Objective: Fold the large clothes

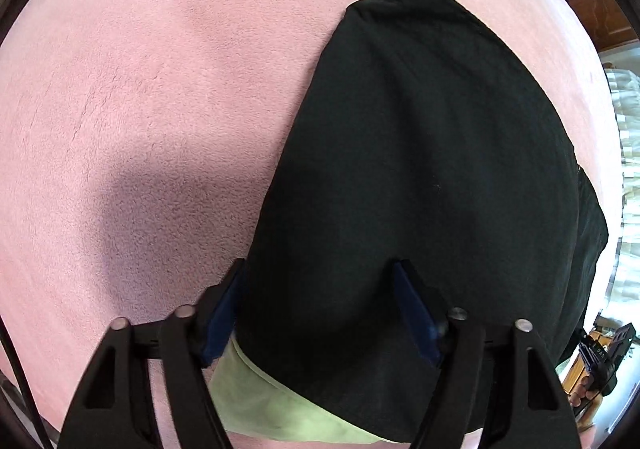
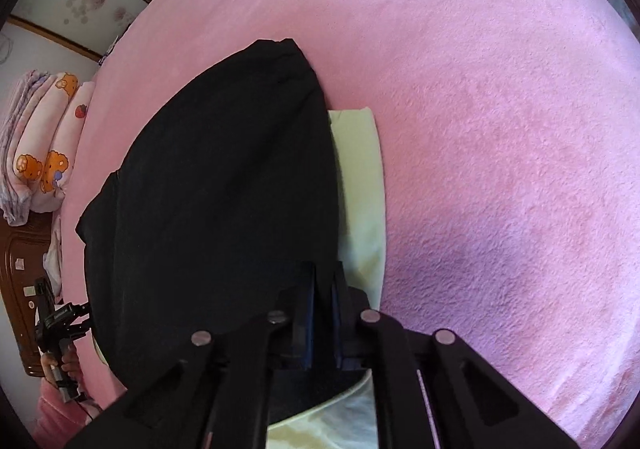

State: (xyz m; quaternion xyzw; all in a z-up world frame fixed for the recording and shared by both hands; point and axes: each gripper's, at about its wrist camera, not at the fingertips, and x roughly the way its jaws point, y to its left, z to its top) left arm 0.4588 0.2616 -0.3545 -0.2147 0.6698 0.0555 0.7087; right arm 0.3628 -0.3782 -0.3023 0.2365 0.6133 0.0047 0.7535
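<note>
Black garment (image 1: 420, 169) is lying flat on the pink bed cover (image 1: 140, 109), w/ a pale green cloth (image 1: 248, 389) peeking out from under its near edge. In the right wrist view the same green piece (image 2: 360, 177) runs along the right side of the black garment (image 2: 220, 189), mostly covered by it.

Left claw (image 1: 320, 273) is fairly wide, pointing steeply down over the near left part of the black fabric. Left pad sits right at the garment's left edge, right pad is over the cloth, nothing pinched btw them afaict.

Right claw (image 2: 323, 273) is squeezed narrow, pads nearly together at the near right edge of the black garment where it meets the green cloth. Looks like a bit of black fabric is caught in there but it's dark, can't say for sure.

Folded cartoon-print quilts (image 2: 44, 137) are stacked off the far left of the bed. The other hand w/ its gripper handle (image 2: 60, 333) shows at the left edge.
</note>
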